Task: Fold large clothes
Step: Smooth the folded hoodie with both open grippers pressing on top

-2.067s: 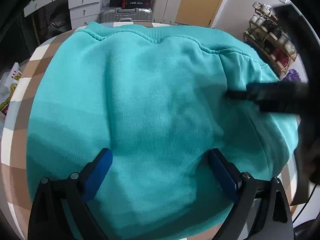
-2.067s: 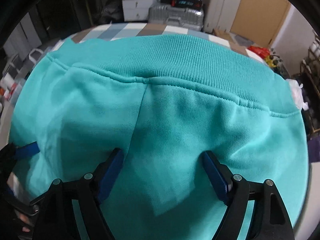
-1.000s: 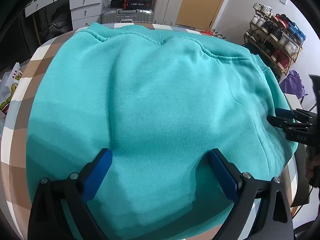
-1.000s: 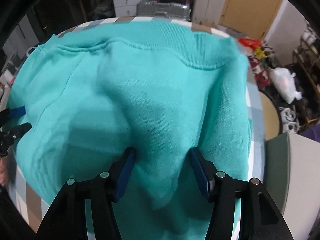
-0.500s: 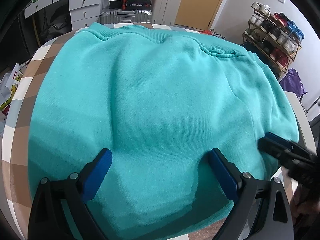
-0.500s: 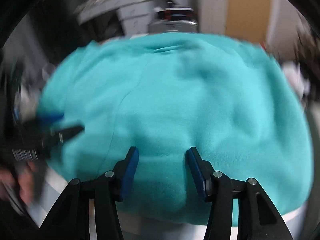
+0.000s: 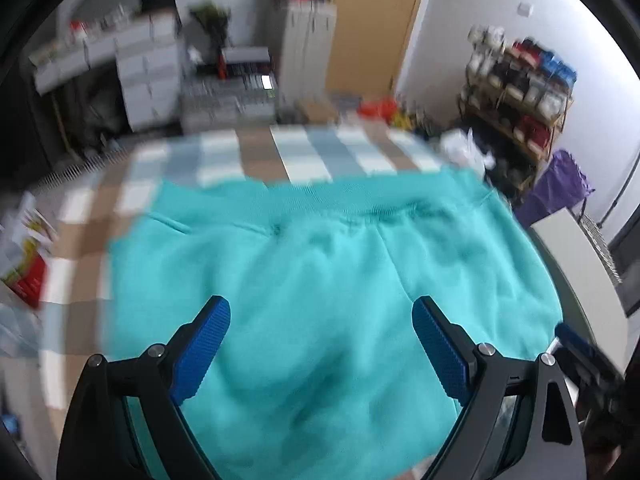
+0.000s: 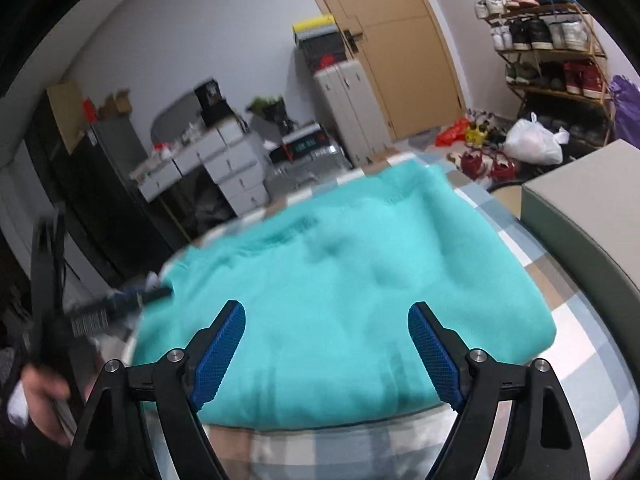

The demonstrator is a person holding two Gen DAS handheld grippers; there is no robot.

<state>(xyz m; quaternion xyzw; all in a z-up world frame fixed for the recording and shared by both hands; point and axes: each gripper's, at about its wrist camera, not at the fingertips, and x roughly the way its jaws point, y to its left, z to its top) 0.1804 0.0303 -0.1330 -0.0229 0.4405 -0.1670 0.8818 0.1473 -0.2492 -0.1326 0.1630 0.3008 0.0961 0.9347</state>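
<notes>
A folded teal sweatshirt [image 7: 320, 264] lies on the checked tablecloth [image 7: 296, 156], its ribbed hem along the far side. My left gripper [image 7: 320, 344] is open and empty, raised above the near part of the sweatshirt. My right gripper [image 8: 326, 346] is open and empty, above the sweatshirt [image 8: 340, 288] near its front edge. The right gripper shows at the right edge of the left wrist view [image 7: 580, 350]. The left gripper shows blurred at the left of the right wrist view [image 8: 132, 298].
A grey box [image 8: 580, 216] stands at the table's right. White drawers [image 7: 148, 80] and a suitcase [image 7: 228, 108] stand behind the table. A shoe rack [image 7: 516, 92] and a purple bag [image 7: 560, 188] are at the right. Bags lie on the floor [image 8: 532, 144].
Both grippers have pulled back and up from the sweatshirt. The right gripper's jaws, narrowed on a fold of cloth a second ago, now stand wide and empty. More tablecloth shows beyond the hem.
</notes>
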